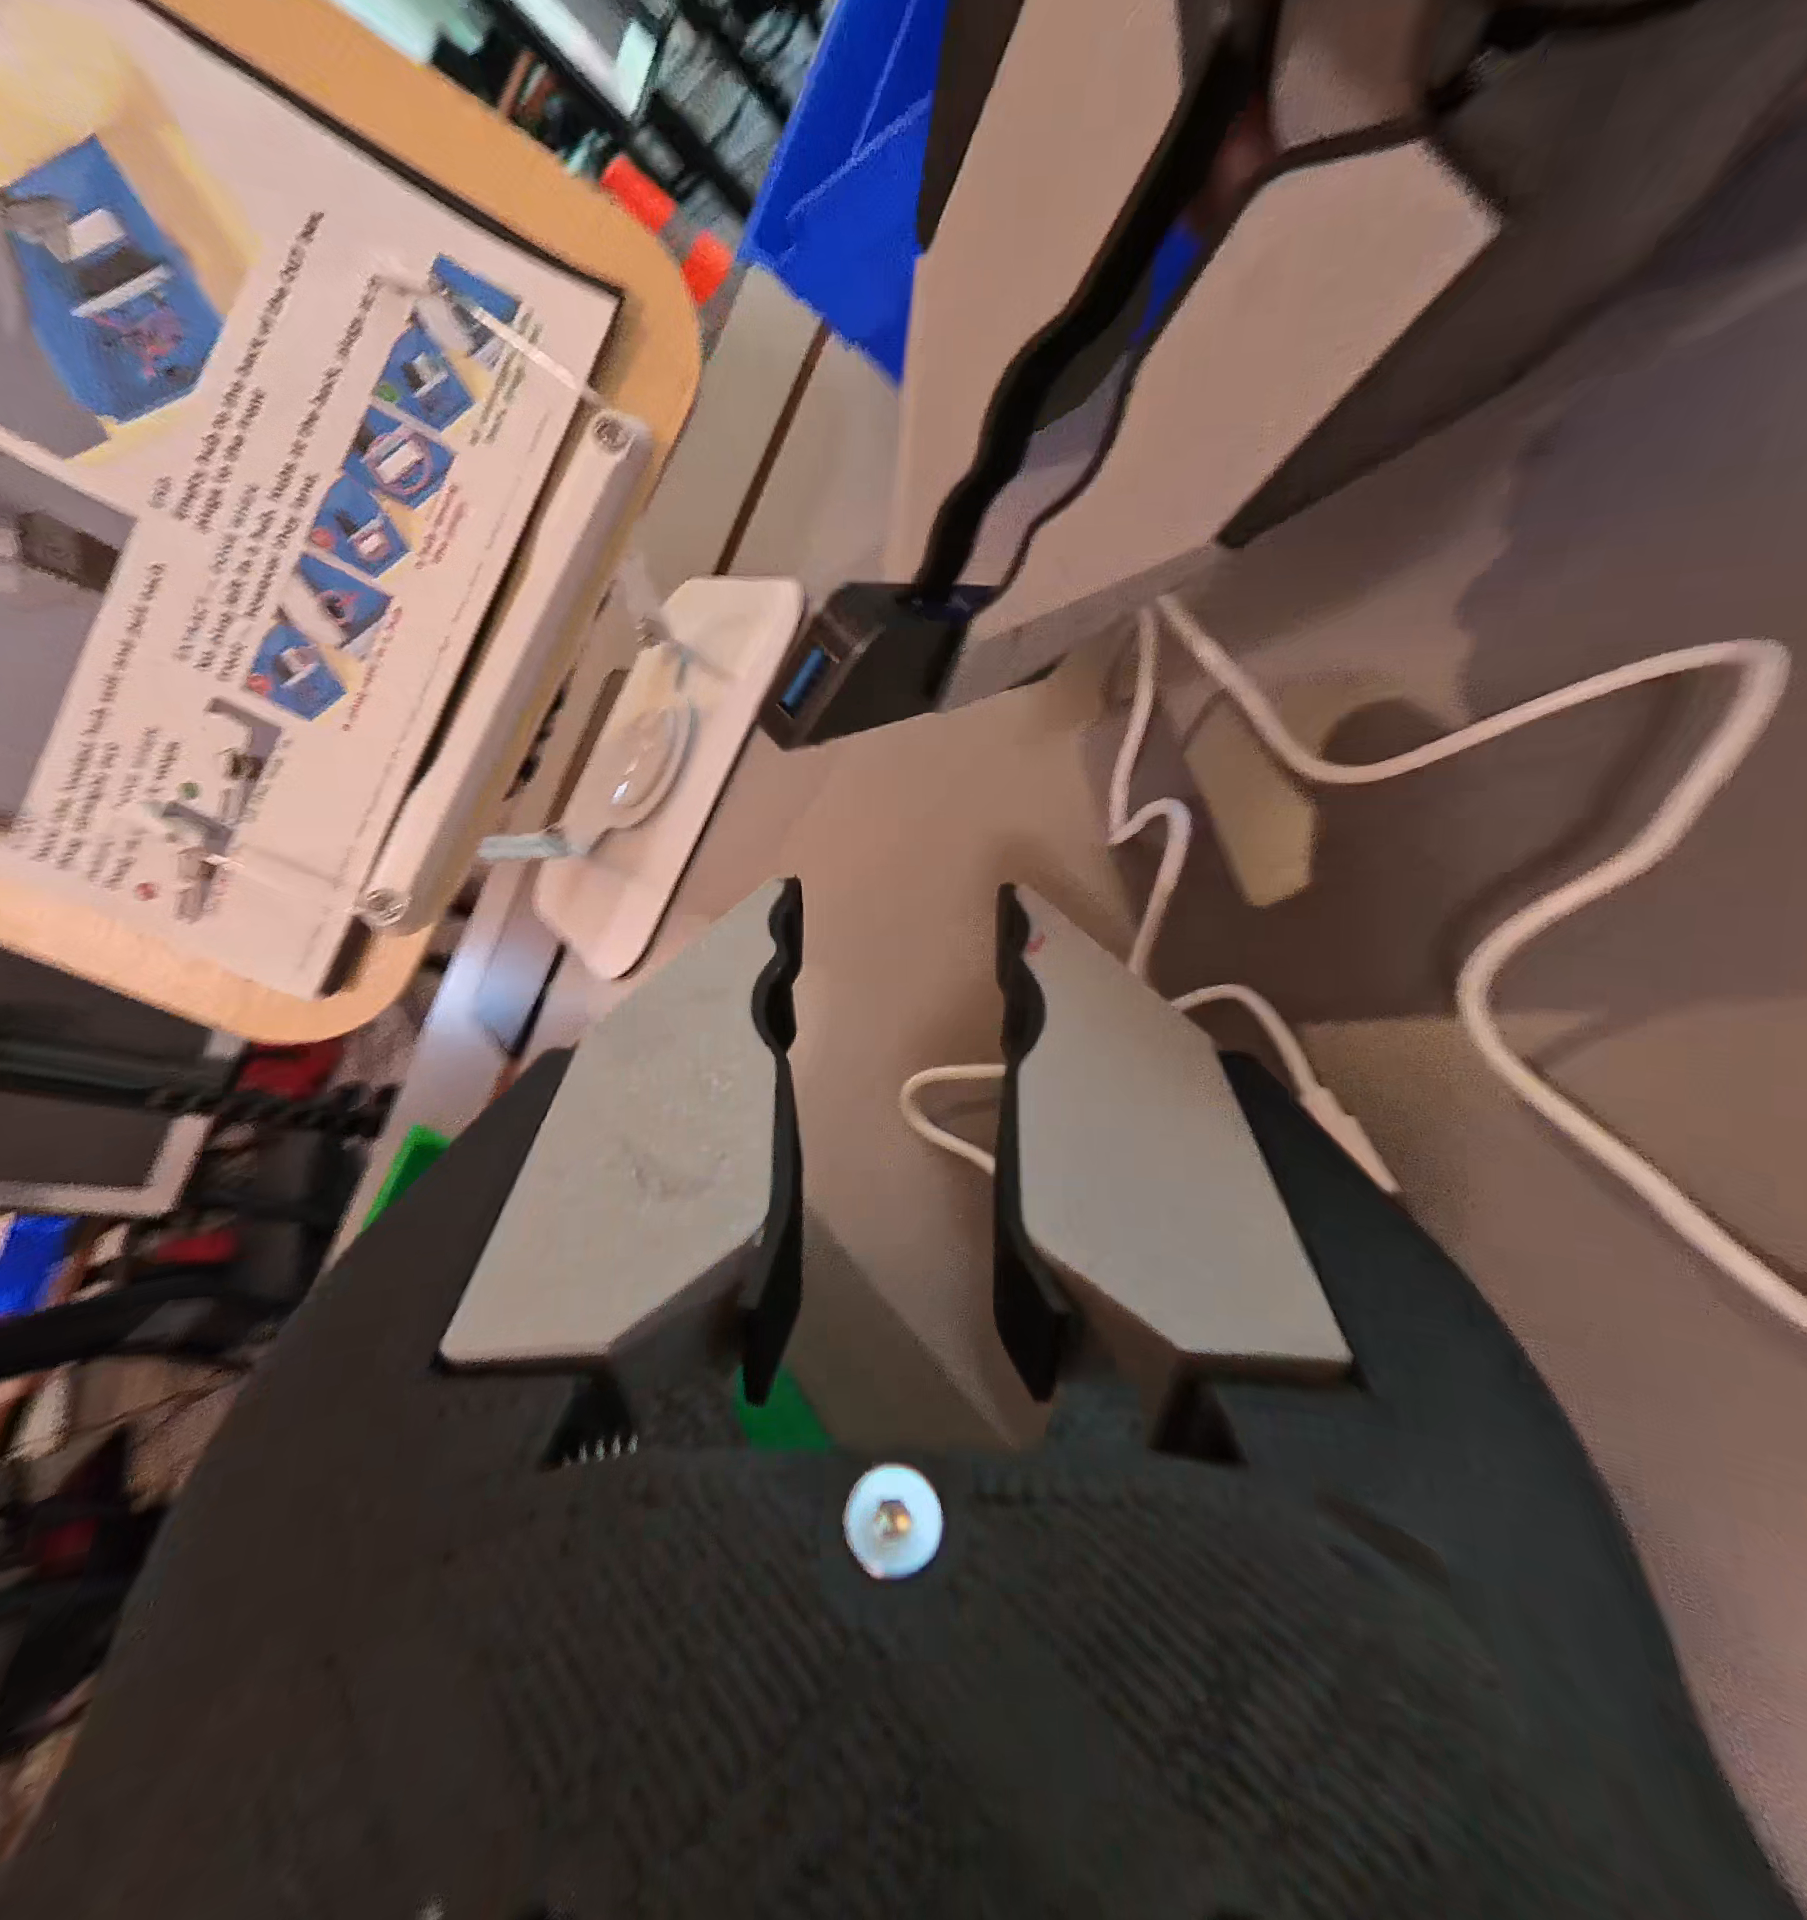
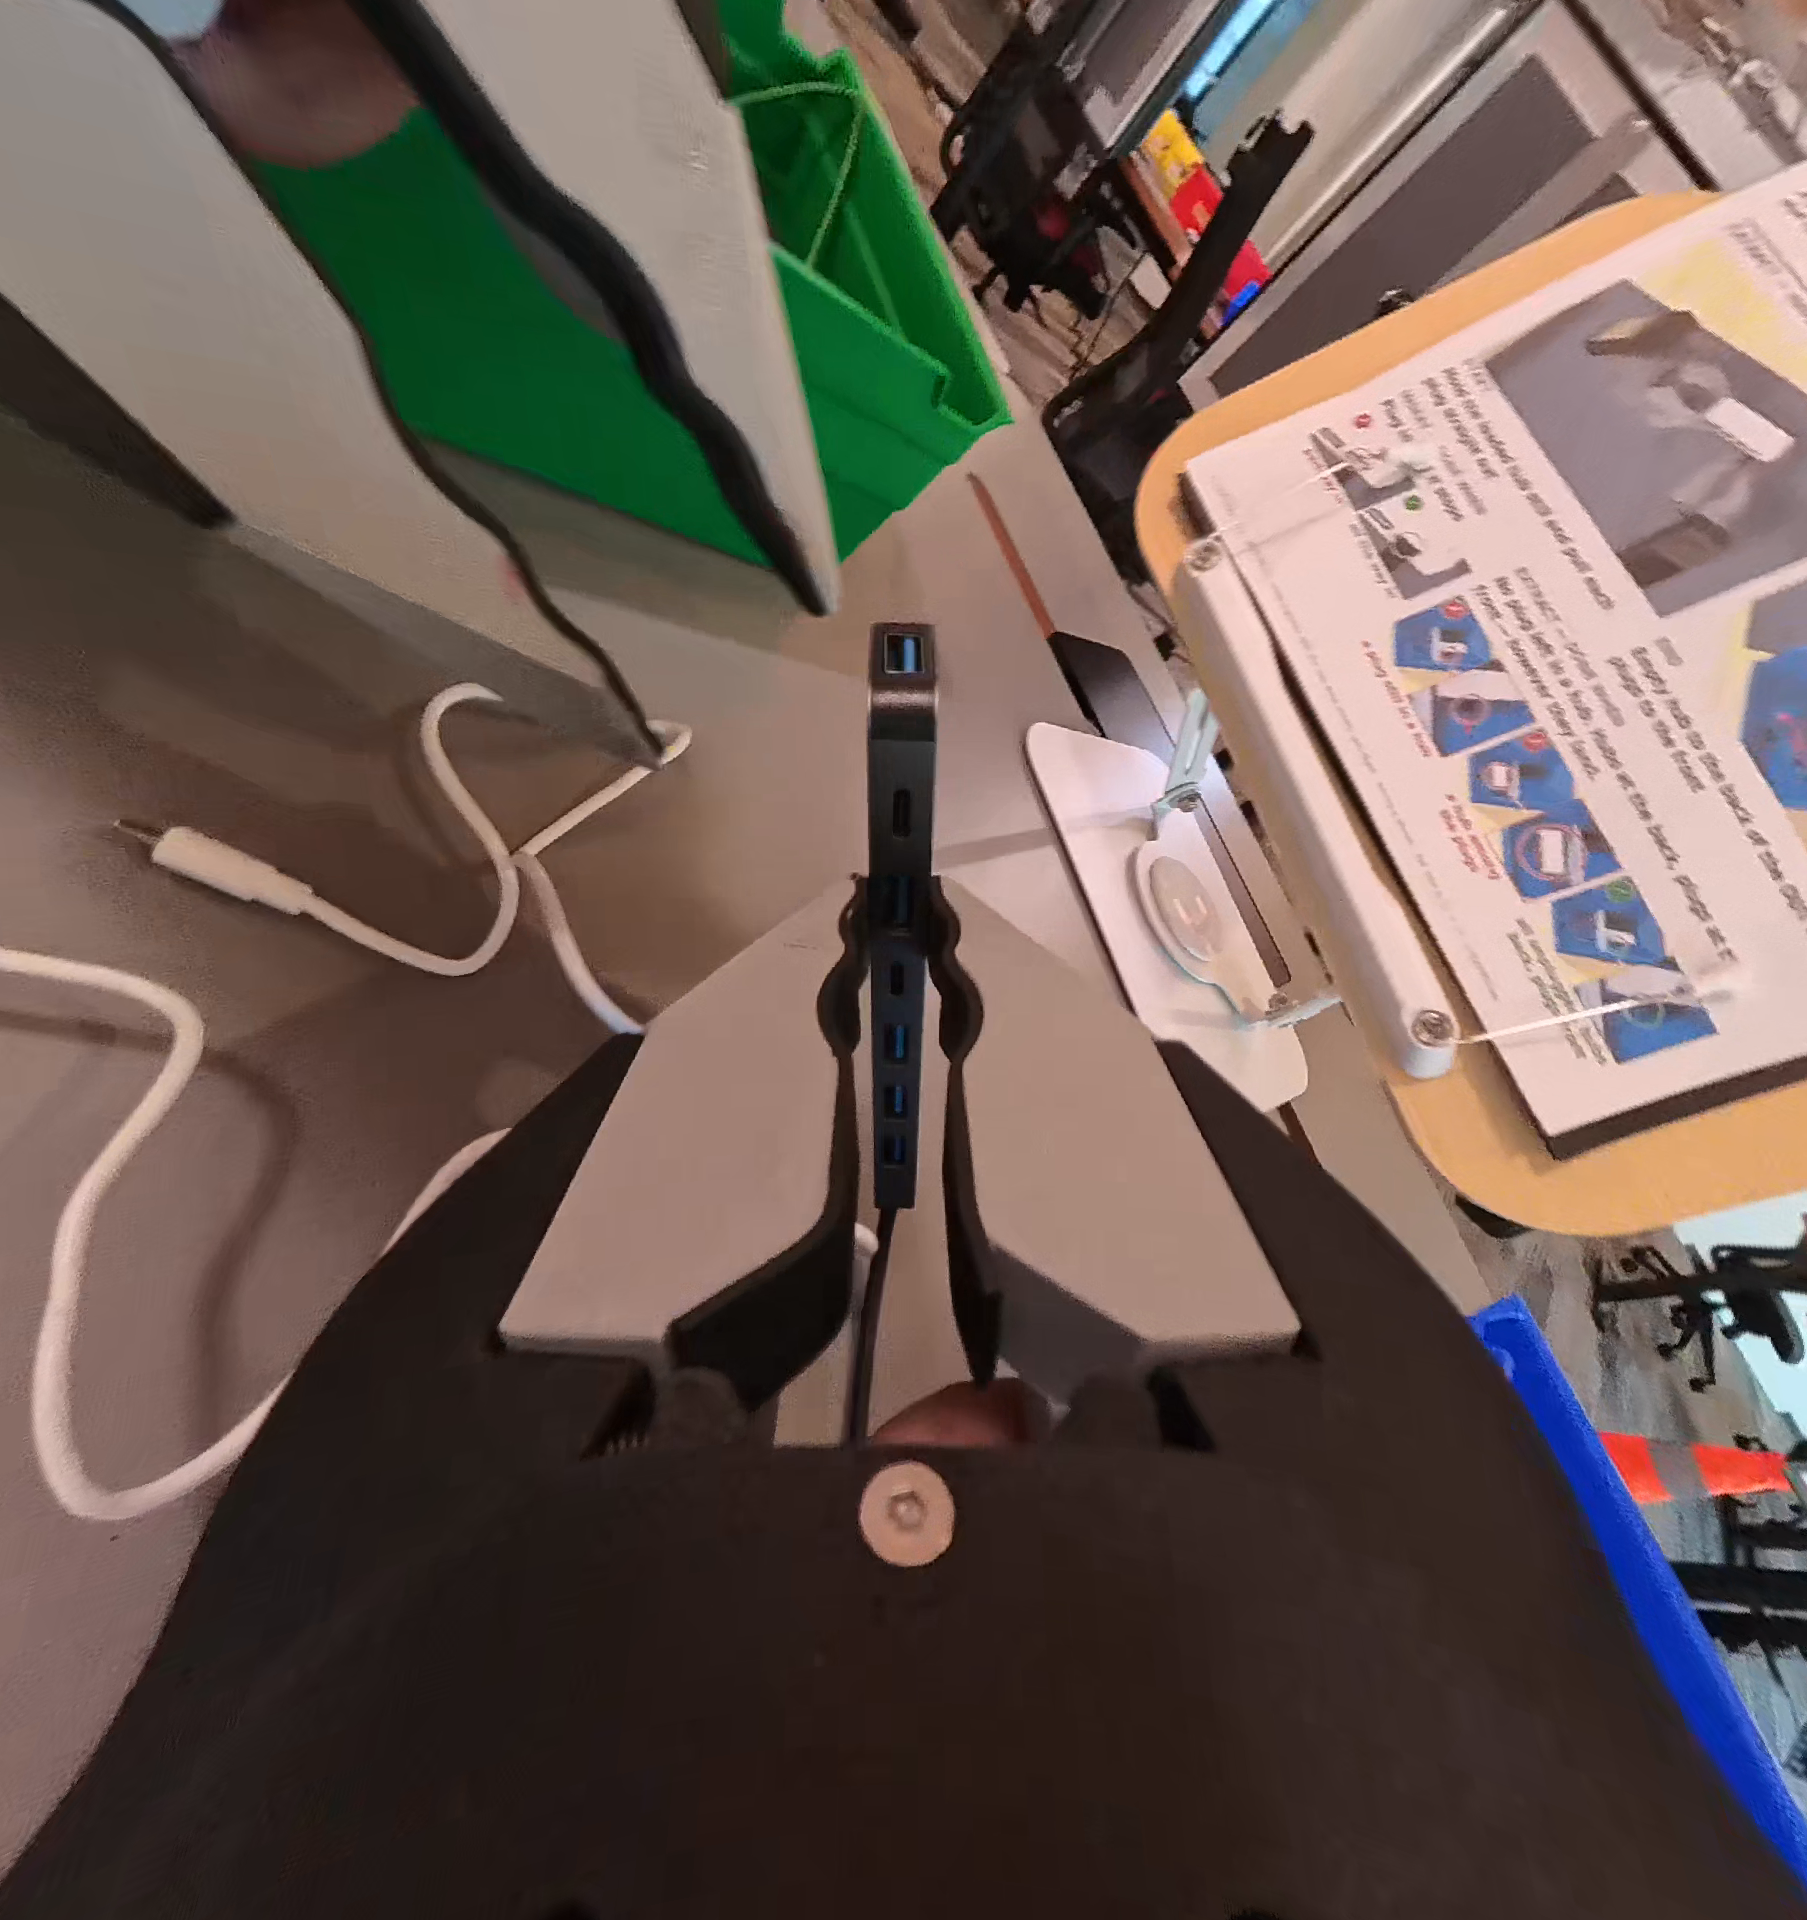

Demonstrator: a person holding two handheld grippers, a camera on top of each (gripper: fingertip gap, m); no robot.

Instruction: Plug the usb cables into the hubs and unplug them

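Work surface: grey tabletop (image 2: 379,1049), matte, shadowed in patches. Right gripper (image 2: 897,914): fingers clamped on a slim dark USB hub (image 2: 904,769), held edge-on with its row of ports facing up, its free end projecting toward twelve o'clock past the fingertips, its own dark lead trailing back between them. Left gripper (image 1: 899,914): fingers parted moderately, nothing between them, poised over the table. White USB cable (image 2: 120,1143): loose loops on the tabletop at nine o'clock of the hub, its plug (image 2: 224,878) lying free, unplugged. Paper instruction sheet (image 2: 1564,665) on a tan rounded board at three o'clock, propped by a white stand (image 2: 1169,914) with a flat base. Green bin (image 2: 857,343) at the table's far edge, eleven o'clock; blue bin (image 2: 1626,1558) at four o'clock. Room beyond: shelving, dark furniture, red and yellow items, all blurred
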